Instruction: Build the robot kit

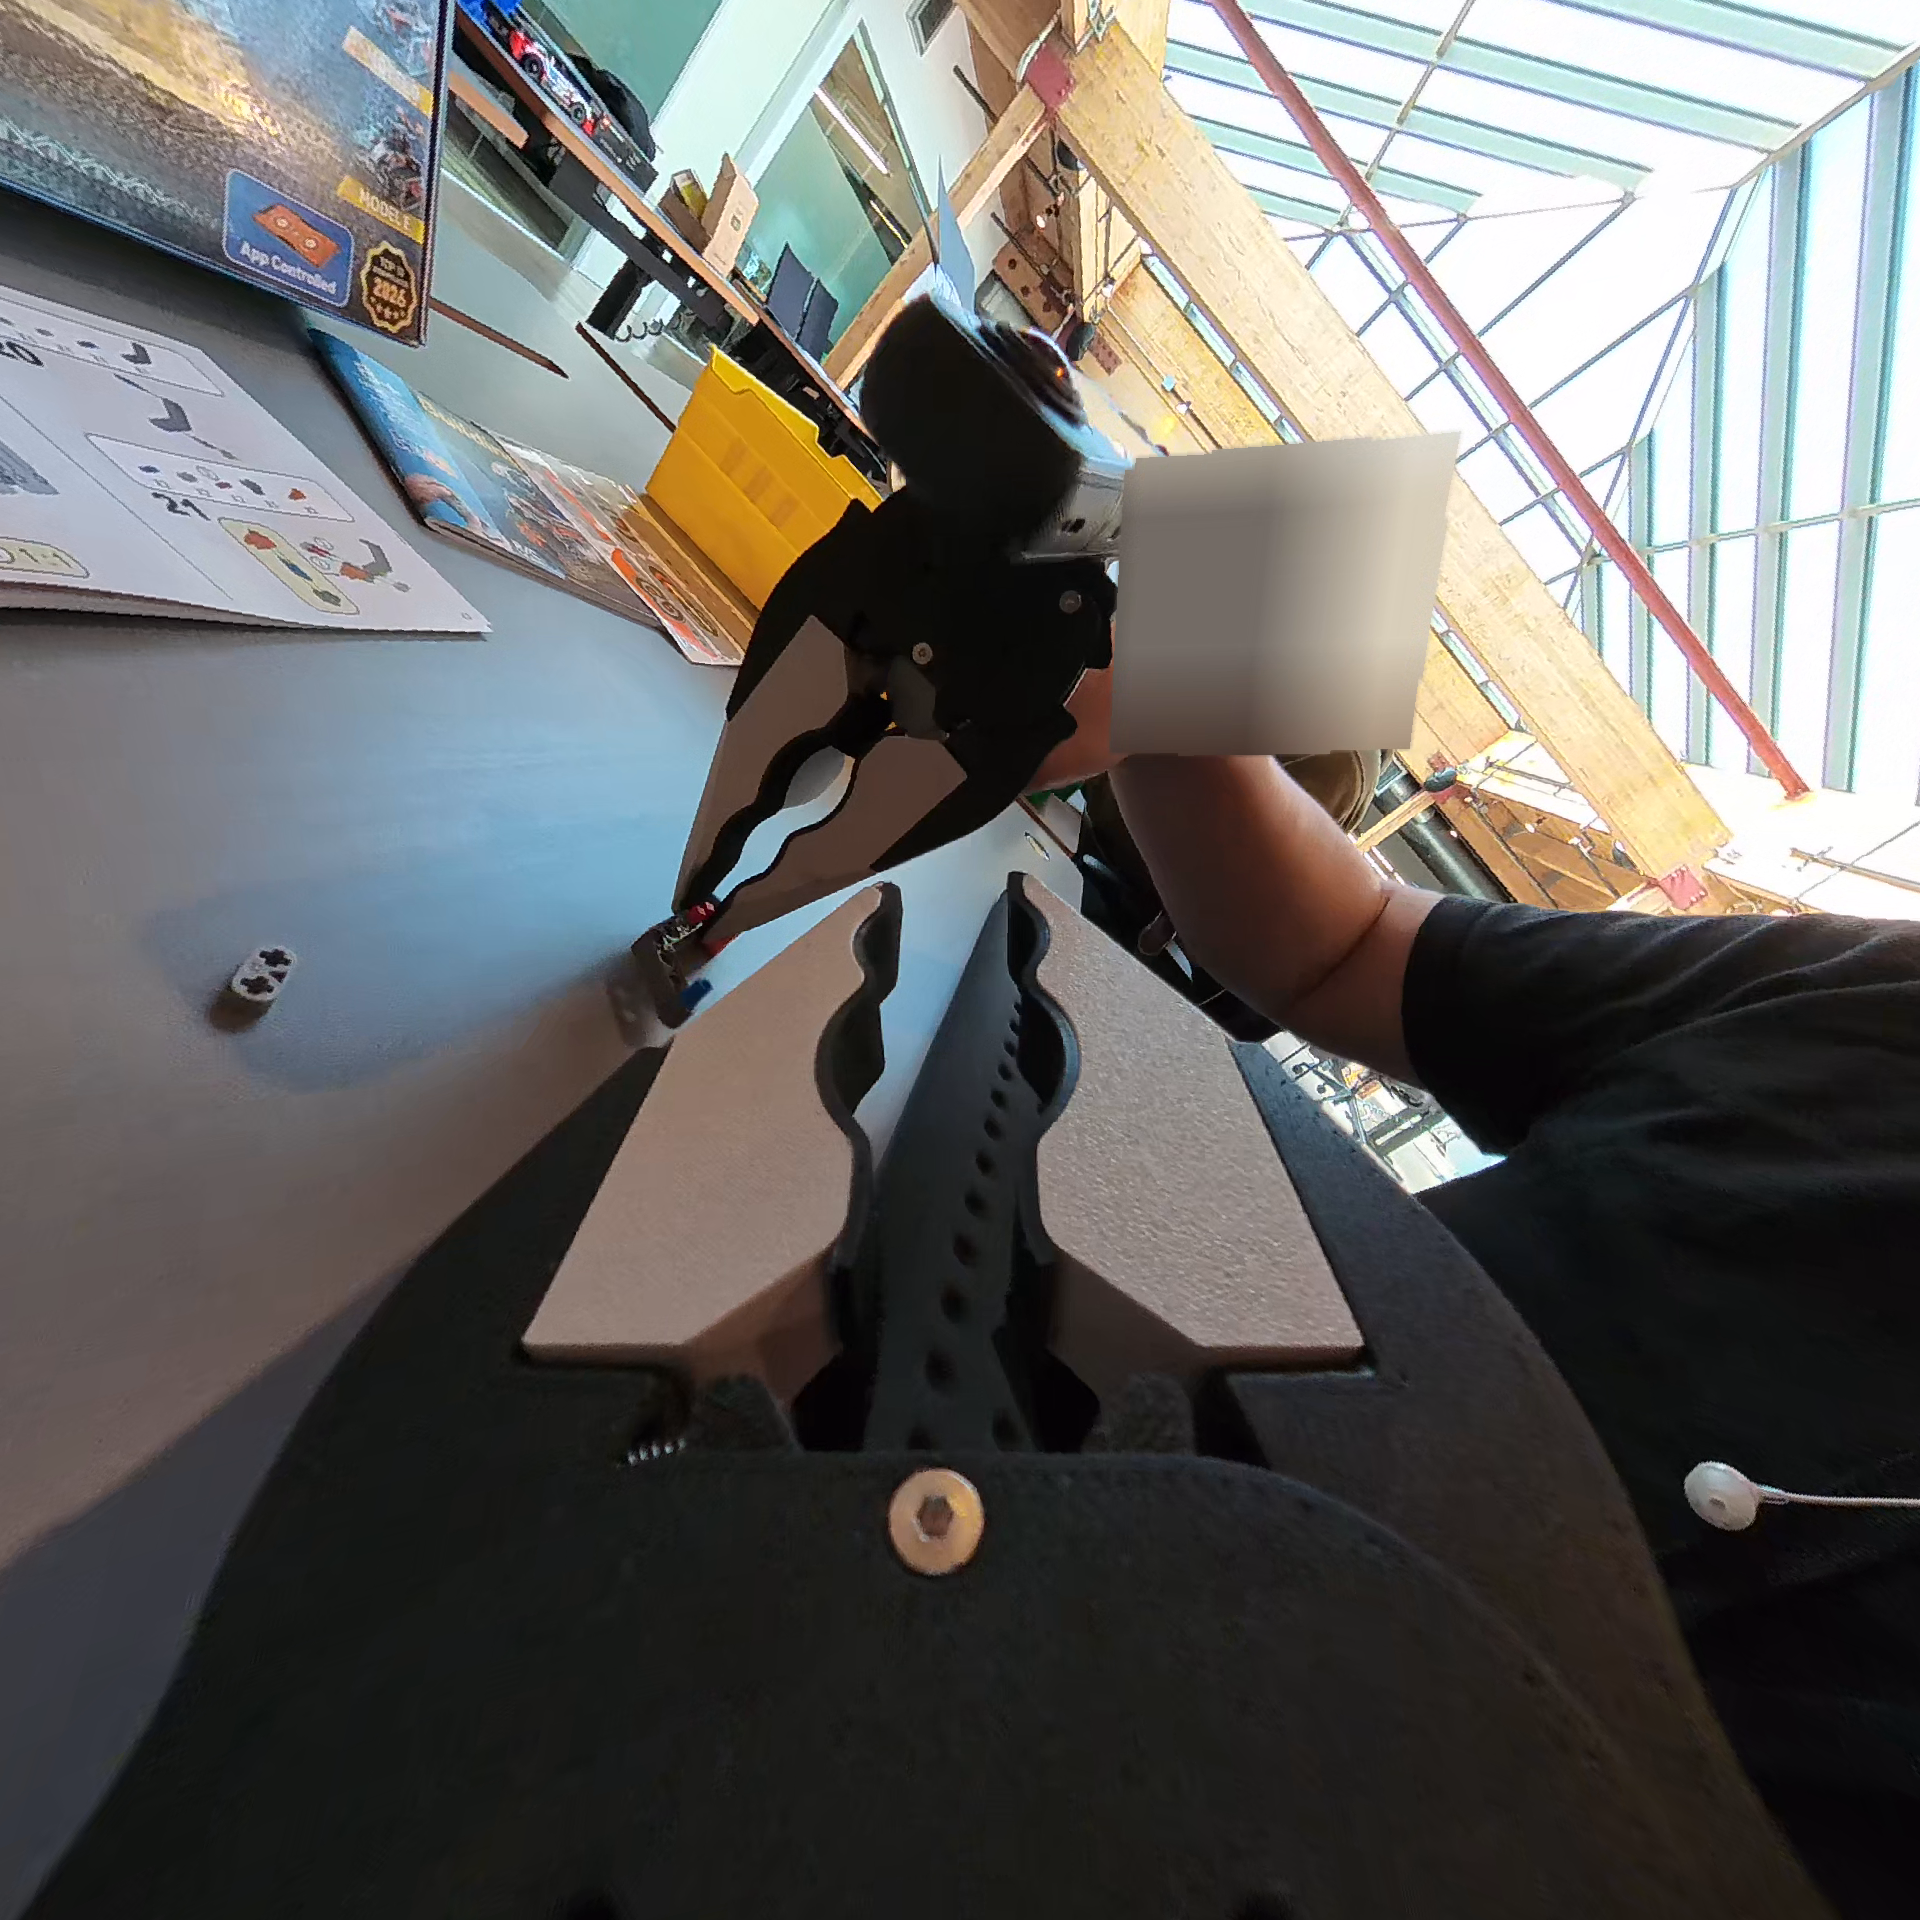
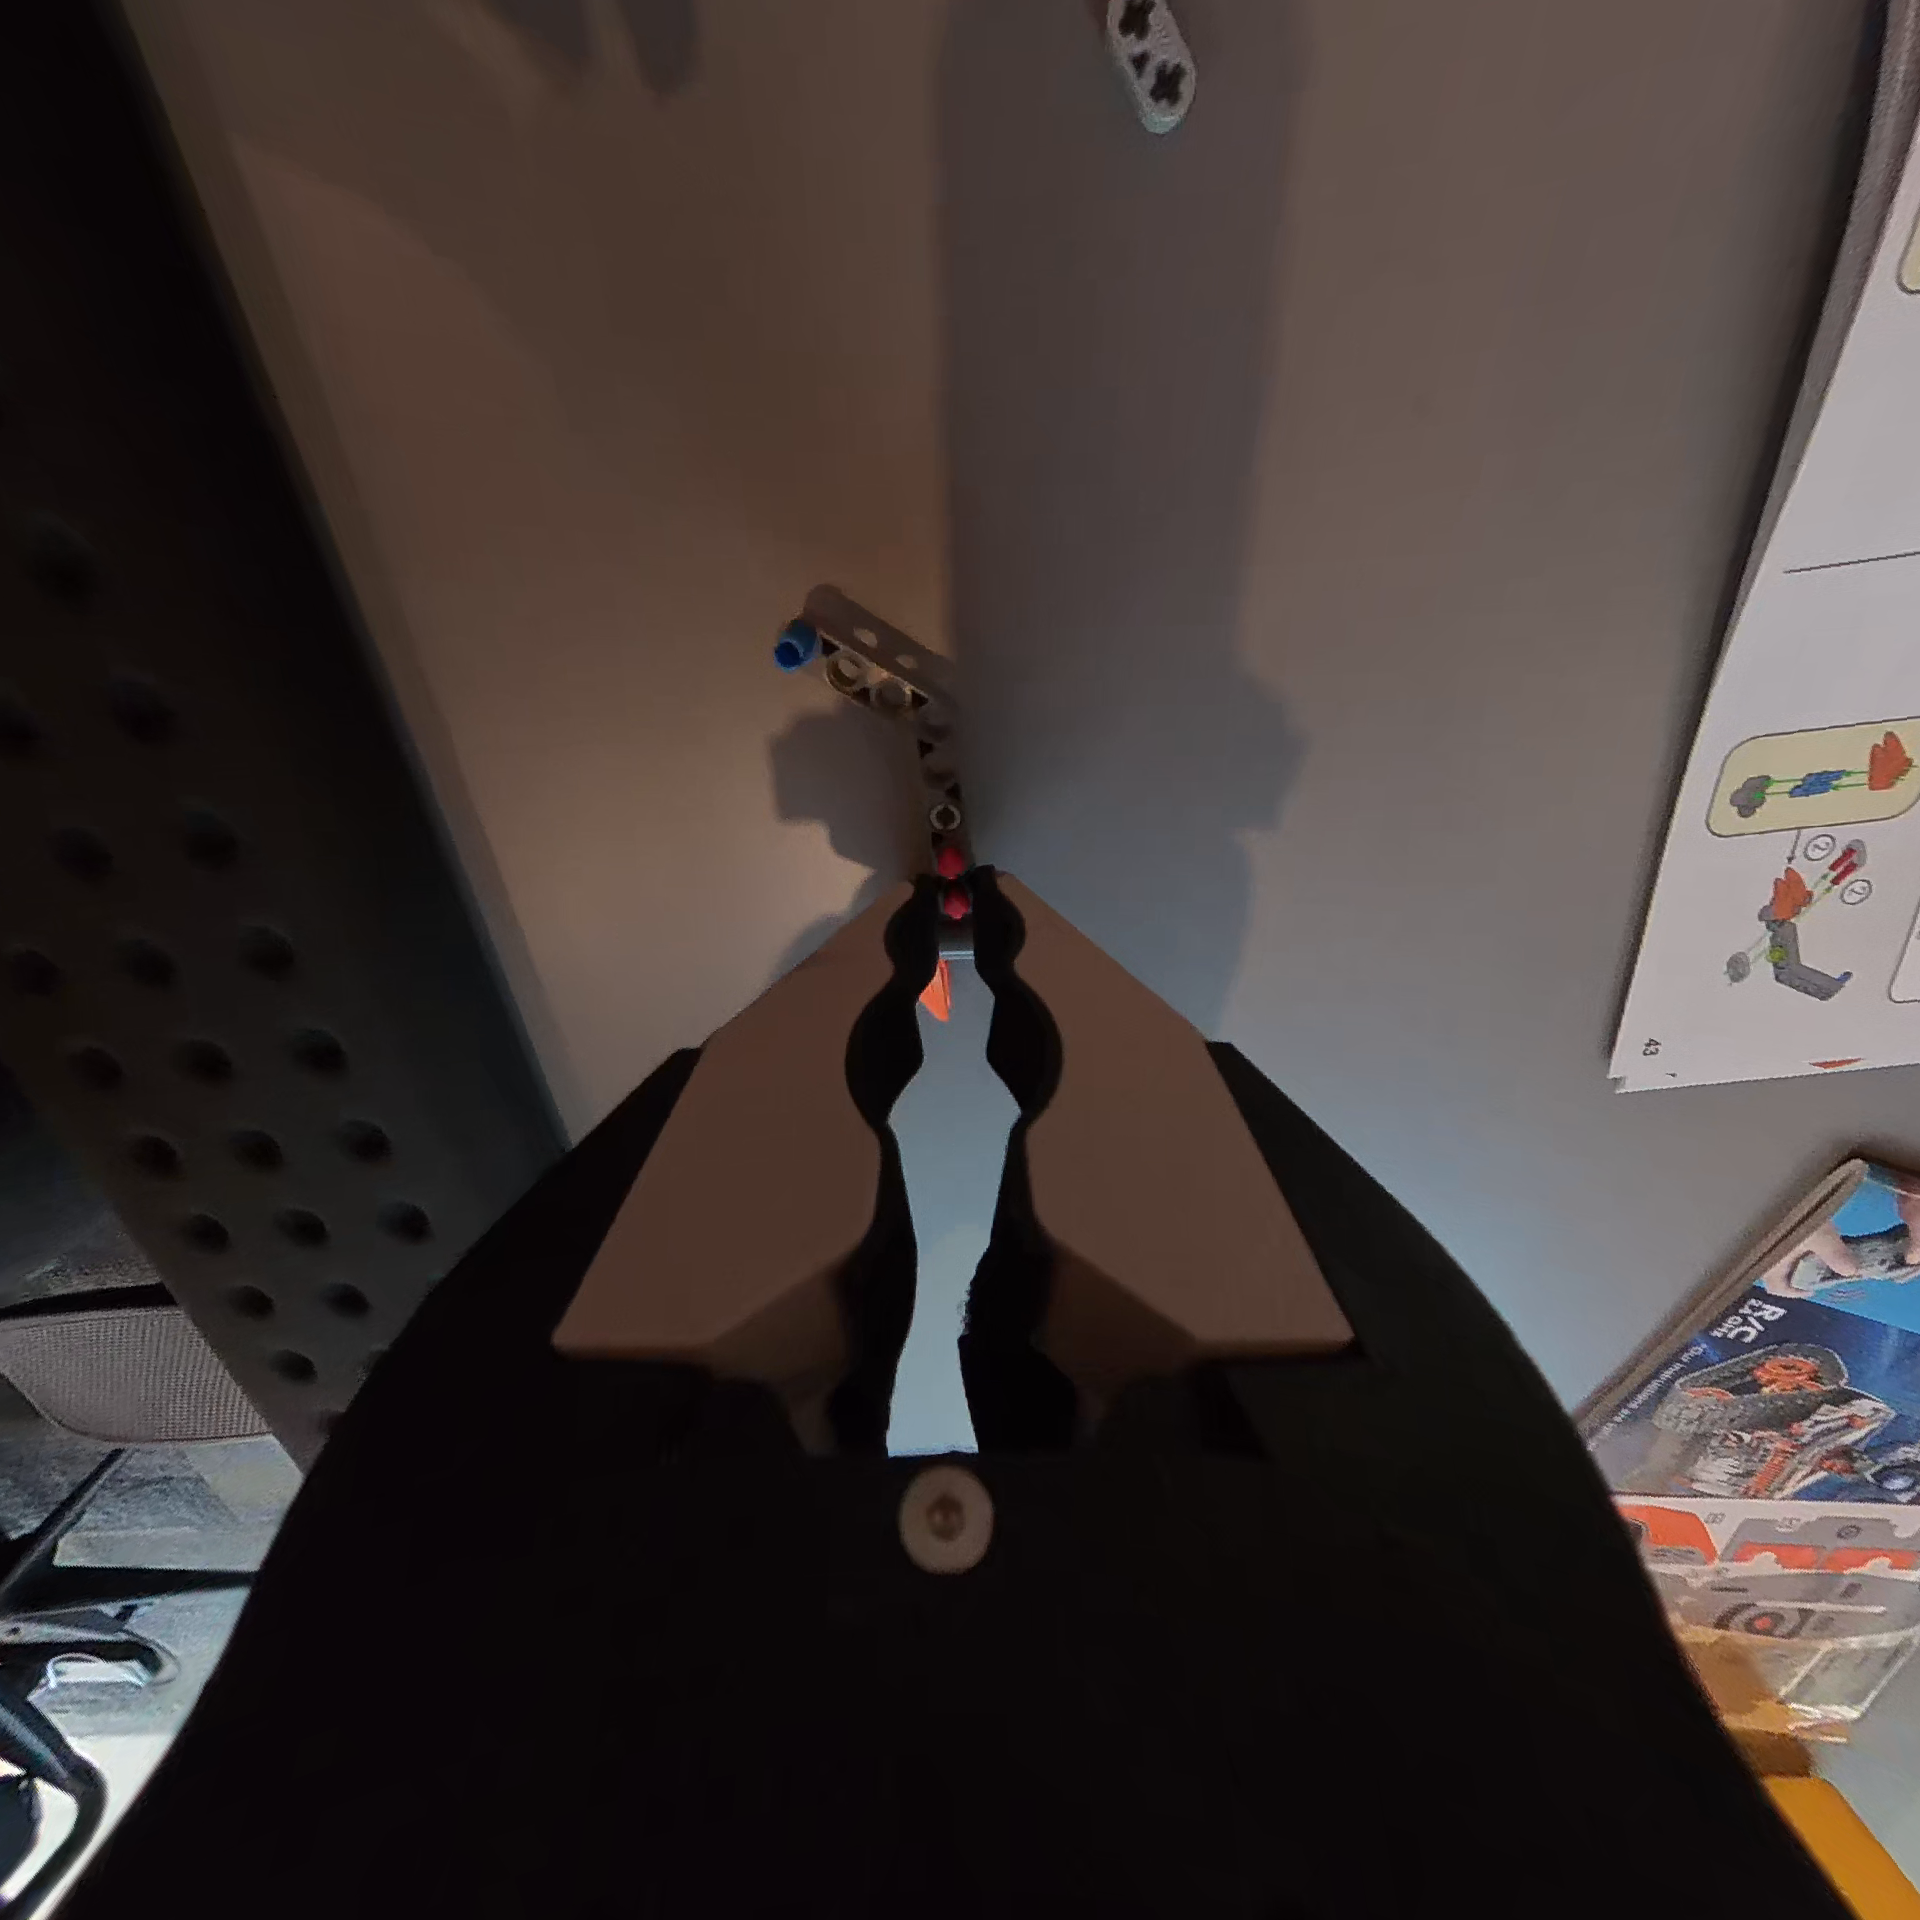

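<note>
Our right claw [image 2: 951,902] is closed narrowly on the red-pinned end of the bent grey plastic beam with a blue peg [image 2: 891,694], which rests on the grey desk [image 2: 1351,520]. Our left claw [image 1: 951,914] hovers just beside it, parted and empty. We judge a firm pinch keeps it from twisting; a small grey cross-holed piece [image 1: 260,975] lies apart.

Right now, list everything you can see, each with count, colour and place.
Bent beam assembly: one, grey with blue pin and red pins, on table at right gripper's tips.
Small beam: one, light grey, alone on table.
Instruction sheet: one, white, open on table.
Booklets: a few, blue and orange, beside sheet.
Set box: one, dark, standing behind.
Bin: one, yellow, beyond table.
Table: one, grey.
Left gripper: open, empty.
Right gripper: shut on assembly's red-pin end.
</note>
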`<state>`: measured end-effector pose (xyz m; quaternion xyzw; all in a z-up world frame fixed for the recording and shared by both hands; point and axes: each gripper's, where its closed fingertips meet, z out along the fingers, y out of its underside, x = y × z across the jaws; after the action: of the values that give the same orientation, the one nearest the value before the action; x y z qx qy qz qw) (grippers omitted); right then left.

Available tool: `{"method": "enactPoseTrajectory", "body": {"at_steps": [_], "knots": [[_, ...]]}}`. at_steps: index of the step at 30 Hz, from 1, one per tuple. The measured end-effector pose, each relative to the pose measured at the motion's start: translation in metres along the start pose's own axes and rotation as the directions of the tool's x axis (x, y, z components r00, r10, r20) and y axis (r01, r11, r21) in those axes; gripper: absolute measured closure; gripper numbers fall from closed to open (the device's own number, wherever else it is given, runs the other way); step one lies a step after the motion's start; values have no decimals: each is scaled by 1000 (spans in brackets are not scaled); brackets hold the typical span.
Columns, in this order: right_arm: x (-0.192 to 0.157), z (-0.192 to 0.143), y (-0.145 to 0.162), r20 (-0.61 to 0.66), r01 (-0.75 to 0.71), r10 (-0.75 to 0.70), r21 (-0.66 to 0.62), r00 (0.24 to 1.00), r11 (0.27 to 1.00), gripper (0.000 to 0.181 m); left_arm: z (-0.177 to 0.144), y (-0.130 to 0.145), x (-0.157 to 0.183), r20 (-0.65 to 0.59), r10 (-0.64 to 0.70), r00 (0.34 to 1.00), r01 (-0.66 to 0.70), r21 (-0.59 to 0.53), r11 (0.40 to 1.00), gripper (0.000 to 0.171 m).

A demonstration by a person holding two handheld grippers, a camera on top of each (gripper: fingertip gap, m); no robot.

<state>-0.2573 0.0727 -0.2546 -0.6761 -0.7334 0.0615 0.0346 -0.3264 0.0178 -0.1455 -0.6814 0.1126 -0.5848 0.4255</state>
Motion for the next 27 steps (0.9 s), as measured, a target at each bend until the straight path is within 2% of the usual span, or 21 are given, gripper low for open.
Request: {"method": "enactPoseTrajectory", "body": {"at_steps": [5, 10, 22, 27], "knots": [[0, 1, 0, -12, 44, -45, -52, 999, 998, 174, 2, 1, 0, -1, -2, 1000, 2, -9, 1000, 153], [0, 1, 0, 15, 38, -38, -26, 999, 999, 174, 3, 2, 0, -5, -6, 1000, 5, -13, 1000, 153], [1, 3, 0, -41, 67, -69, -41, 997, 997, 174, 5, 5, -2, 0, -12, 1000, 12, -27, 1000, 152], [1, 2, -2, 15, -3, 1, 77, 1000, 997, 174, 3, 1, -2, 6, -6, 1000, 7, -7, 1000, 149]]}}
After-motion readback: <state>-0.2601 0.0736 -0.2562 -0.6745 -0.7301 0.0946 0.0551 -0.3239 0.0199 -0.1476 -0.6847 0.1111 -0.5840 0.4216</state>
